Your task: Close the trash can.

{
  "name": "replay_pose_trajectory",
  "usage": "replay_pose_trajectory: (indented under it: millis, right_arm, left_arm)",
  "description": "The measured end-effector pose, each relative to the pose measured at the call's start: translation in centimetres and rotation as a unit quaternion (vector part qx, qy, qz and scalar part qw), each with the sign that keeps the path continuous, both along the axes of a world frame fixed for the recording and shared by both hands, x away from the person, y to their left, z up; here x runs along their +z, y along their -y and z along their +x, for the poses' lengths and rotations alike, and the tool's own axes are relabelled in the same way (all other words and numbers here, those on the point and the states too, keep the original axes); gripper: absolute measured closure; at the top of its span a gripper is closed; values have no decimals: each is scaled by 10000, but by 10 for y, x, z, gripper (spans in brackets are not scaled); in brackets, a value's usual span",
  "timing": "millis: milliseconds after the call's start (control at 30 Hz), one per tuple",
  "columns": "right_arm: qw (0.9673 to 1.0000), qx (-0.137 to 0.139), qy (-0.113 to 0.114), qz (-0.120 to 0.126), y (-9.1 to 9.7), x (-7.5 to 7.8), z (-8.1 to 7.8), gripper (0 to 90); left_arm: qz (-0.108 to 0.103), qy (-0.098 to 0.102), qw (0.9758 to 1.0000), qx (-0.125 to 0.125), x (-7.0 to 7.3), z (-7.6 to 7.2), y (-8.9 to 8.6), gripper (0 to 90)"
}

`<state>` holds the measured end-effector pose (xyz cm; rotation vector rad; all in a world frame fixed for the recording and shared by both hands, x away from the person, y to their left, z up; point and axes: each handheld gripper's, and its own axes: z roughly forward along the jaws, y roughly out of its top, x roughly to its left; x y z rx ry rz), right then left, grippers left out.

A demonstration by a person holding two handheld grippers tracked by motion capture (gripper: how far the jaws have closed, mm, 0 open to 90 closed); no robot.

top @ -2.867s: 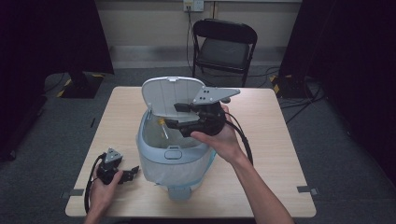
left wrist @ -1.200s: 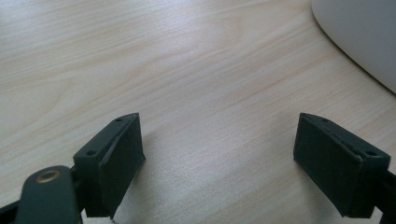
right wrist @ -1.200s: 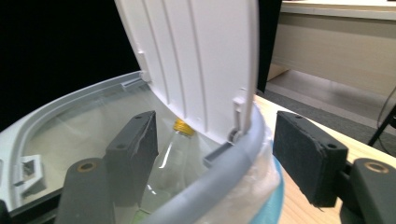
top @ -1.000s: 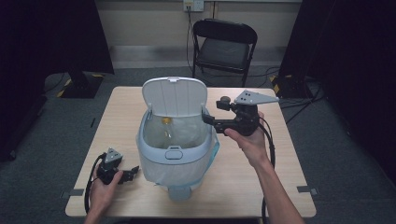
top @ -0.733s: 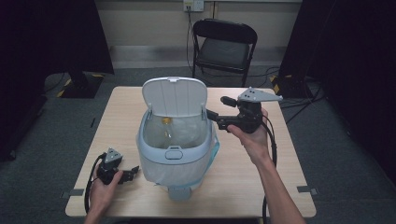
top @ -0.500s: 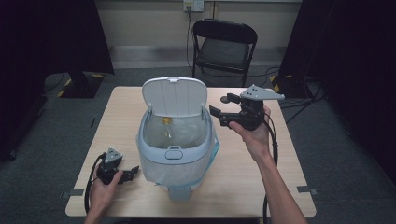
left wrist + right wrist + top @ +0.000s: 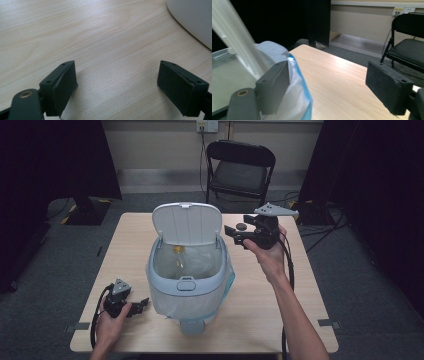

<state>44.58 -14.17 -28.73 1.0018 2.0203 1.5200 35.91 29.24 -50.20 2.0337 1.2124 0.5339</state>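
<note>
A pale blue-grey bin (image 7: 186, 281) stands mid-table, its white lid (image 7: 186, 224) raised and a clear blue-edged liner (image 7: 226, 279) folded over the rim. A small yellow item (image 7: 177, 249) lies inside. My right gripper (image 7: 234, 233) hovers just right of the lid, pointing left. Its jaws have just been opening and stand wide with nothing between them. In the right gripper view the right gripper (image 7: 329, 87) faces the liner (image 7: 298, 82) and lid (image 7: 234, 32). My left gripper (image 7: 141, 304) rests on the table at the front left, open and holding nothing. The left gripper view has the left gripper (image 7: 117, 87) over bare wood beside the bin (image 7: 195, 20).
The wooden table (image 7: 280, 310) has free surface right of the bin and along its left side. A black folding chair (image 7: 240, 167) stands behind the table's far edge. Cables trail from both grippers.
My right gripper has drawn back from over the bin's opening to the right of the lid, then drifted slightly farther right and back. The left gripper has stayed put.
</note>
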Motion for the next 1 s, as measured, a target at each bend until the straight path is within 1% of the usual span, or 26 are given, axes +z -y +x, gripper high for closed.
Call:
replay_pose_trajectory:
  millis: [33,200,233,300,433,467,600,633,700,833,867,900,1000]
  right_arm:
    - [10000,-63,4,18,-1,1,4,185]
    - [9999,-10,-30,114,-4,4,10,186]
    - [9998,87,-86,149,-7,5,12,186]
    - [9990,248,-210,316,-8,5,14,187]
    - [9992,254,-202,253,-12,4,14,209]
    - [9990,257,-239,266,-13,3,14,214]
    - [9991,263,-228,238,-14,4,15,211]
    - [9991,275,-216,229,-14,5,16,207]
    - [9990,290,-213,260,-15,7,18,203]
    - [9990,291,-145,297,-19,13,18,242]
    - [9990,291,-145,297,-19,13,18,242]
    - [9988,312,-179,323,-19,14,17,276]
    - [9987,347,-207,326,-19,14,16,284]
  left_arm:
    - [-1,1,10000,0,0,0,0,153]
    - [-1,0,10000,0,0,0,0,152]
    - [12,-3,10000,-7,0,0,0,153]
    - [11,-1,10000,-5,0,0,0,153]
    - [2,0,10000,-1,0,0,0,153]
    - [11,-3,10000,-7,0,0,0,152]
    - [-5,-21,10000,-16,0,0,0,145]
    - [18,-37,10000,-22,0,1,0,139]
    - [29,-32,10000,-21,0,2,0,137]
    - [19,-41,10000,-33,0,2,0,136]
    - [19,-41,10000,-33,0,2,0,135]
    - [-16,-31,10000,-7,0,2,1,130]
    - [2,-30,10000,-23,0,2,1,122]
